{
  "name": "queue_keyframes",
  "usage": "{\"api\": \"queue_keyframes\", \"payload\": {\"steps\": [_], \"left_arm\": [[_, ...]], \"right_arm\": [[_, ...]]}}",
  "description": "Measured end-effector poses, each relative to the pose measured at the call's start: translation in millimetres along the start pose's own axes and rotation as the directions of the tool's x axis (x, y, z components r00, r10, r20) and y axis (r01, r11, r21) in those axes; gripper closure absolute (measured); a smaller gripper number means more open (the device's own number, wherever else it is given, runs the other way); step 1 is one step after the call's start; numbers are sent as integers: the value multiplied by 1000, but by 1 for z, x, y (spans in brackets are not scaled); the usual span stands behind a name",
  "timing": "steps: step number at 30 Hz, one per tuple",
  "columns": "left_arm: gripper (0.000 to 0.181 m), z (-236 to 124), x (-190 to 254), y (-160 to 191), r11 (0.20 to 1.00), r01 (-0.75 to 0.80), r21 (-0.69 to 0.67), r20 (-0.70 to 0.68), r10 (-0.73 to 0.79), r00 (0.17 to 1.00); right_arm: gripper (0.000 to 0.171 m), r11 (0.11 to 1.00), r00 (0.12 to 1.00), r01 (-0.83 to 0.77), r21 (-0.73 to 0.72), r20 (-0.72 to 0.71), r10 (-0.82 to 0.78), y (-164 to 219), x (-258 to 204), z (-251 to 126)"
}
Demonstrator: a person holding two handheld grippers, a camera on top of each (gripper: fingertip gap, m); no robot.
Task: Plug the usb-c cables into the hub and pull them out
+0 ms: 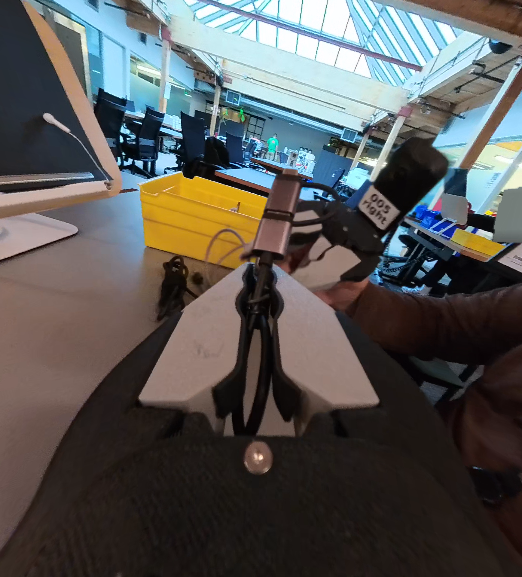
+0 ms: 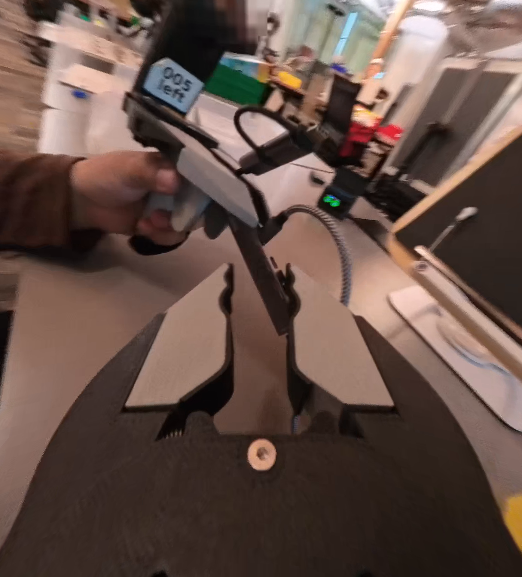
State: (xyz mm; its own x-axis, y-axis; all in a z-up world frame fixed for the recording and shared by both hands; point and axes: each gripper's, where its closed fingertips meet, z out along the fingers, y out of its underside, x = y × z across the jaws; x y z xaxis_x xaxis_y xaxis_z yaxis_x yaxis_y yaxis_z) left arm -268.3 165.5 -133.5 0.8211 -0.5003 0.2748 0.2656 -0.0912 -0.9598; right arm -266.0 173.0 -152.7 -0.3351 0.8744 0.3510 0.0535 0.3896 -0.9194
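left tool [image 1: 261, 274] clamped on the black lead just below the grey hub [image 1: 274, 218], which stands up at 12 o'clock | right tool [image 2: 259, 281] parted, dark hub [image 2: 262, 281] against its 3 o'clock finger (blurred) | braided usb-c cable [image 2: 340, 246] curves at 1 o'clock | advice: steady hub, move plug straight along port | tabletop [image 1: 50, 312], yellow bin [image 1: 191, 218] beyond

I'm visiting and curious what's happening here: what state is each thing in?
Hub: held up in the air, tilted.
Left gripper: shut on the hub's black cord.
Right gripper: open, hub between its fingers.
Braided cable: apparently plugged into the hub's side.
Yellow bin: open-topped, on the table.
Cord bundle: coiled, lying on the table.
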Motion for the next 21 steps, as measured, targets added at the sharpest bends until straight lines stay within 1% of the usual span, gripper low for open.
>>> {"api": "queue_keyframes", "payload": {"steps": [1, 2, 4, 6, 9, 13, 14, 16, 17, 19, 21], "left_arm": [[175, 0, 1, 0, 1000, 8, -1, -8, -8, 1000], [176, 0, 0, 2, 1000, 18, -9, -8, -18, 1000], [175, 3, 3, 4, 999, 46, -19, -37, -47, 998], [175, 4, 4, 5, 999, 43, -25, -44, -44, 998], [175, 5, 9, 7, 999, 38, -31, -67, -40, 997], [174, 9, 17, 10, 999, 14, -51, -94, -19, 995], [174, 9, 17, 11, 998, 13, -55, -97, -19, 995], [174, 10, 18, 14, 997, 23, -68, -103, -30, 994], [174, 10, 18, 14, 997, 22, -71, -100, -29, 995], [175, 10, 19, 14, 997, 9, -71, -101, -16, 995], [174, 10, 19, 13, 998, 15, -65, -107, -22, 994]], "right_arm": [[135, 1000, 997, -20, -6, 70, 20, 3, -6, 0], [133, 999, 992, -47, -16, 115, 49, 6, -8, 0], [143, 995, 981, -91, -42, 165, 97, 8, -6, -3], [148, 992, 972, -117, -47, 198, 124, 8, -5, -5], [160, 993, 972, -117, -6, 206, 116, 9, -4, -8], [162, 993, 960, -121, -12, 254, 121, 11, -7, -14], [158, 993, 959, -116, -19, 258, 117, 13, -7, -15], [139, 995, 971, -94, -42, 216, 101, 17, -1, -14], [142, 996, 975, -75, -55, 205, 85, 19, -1, -13], [159, 997, 971, -23, -72, 236, 39, 22, -9, -13], [160, 997, 966, -16, -78, 254, 36, 22, -12, -13]]}}
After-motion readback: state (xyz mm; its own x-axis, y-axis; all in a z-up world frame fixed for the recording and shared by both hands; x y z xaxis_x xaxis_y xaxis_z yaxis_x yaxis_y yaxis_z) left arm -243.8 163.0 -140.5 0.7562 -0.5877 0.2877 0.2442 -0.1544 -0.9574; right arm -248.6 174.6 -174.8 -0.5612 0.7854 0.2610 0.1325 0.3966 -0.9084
